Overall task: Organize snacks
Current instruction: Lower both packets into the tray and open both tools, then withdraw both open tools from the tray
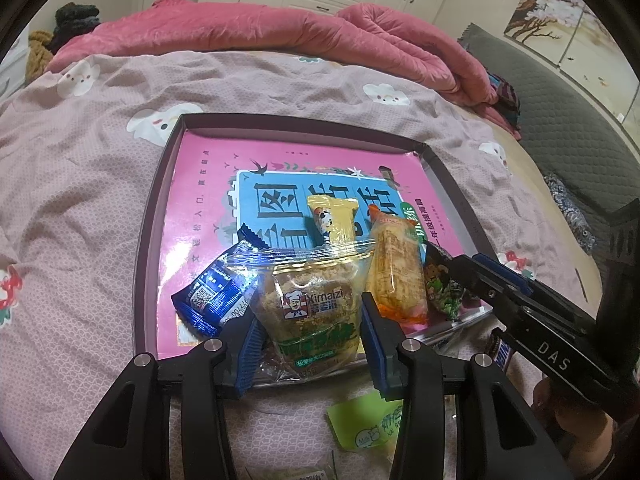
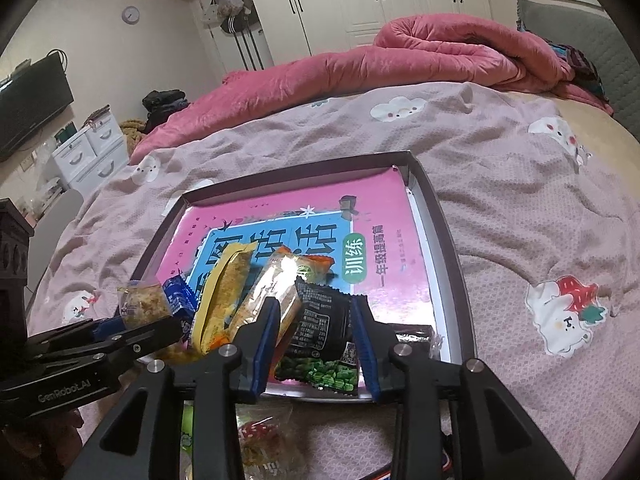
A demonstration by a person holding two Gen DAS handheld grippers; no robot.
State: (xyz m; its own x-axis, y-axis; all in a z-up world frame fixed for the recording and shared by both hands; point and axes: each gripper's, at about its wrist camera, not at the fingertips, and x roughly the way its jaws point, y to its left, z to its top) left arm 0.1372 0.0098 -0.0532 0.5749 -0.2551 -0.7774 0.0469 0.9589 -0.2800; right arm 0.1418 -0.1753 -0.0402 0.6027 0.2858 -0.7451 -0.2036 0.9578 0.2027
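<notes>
Snack packets lie clustered at the lower centre of both views, inside a shallow dark-rimmed rectangular tray (image 1: 158, 216) that rests on a mauve bedspread printed with white cartoon clouds (image 1: 80, 168). A glossy pink book with a blue title panel (image 1: 208, 200) lines the tray floor.

Left wrist view: the left gripper (image 1: 308, 320) has its blue-padded fingers (image 1: 374, 344) on either side of a clear packet of brown crumbly cake with a chef logo (image 1: 310, 304), both pads against the wrapper, holding it. A dark blue foil packet (image 1: 214, 296) lies just left of it; a yellow packet with a cartoon figure (image 1: 334, 218) sits above; an orange-ended transparent packet of pale biscuits (image 1: 396, 272) lies to the right.

Right wrist view: the right gripper (image 2: 316, 328) stands around a black packet showing green peas (image 2: 320, 340); its jaws are at a narrow setting, and whether the pads press the wrapper cannot be told. A crumpled pink quilt (image 2: 360, 68) crosses the upper frame.

Further packets lie on the bedspread below the tray's near rim, among them a light green packet (image 1: 368, 428).
</notes>
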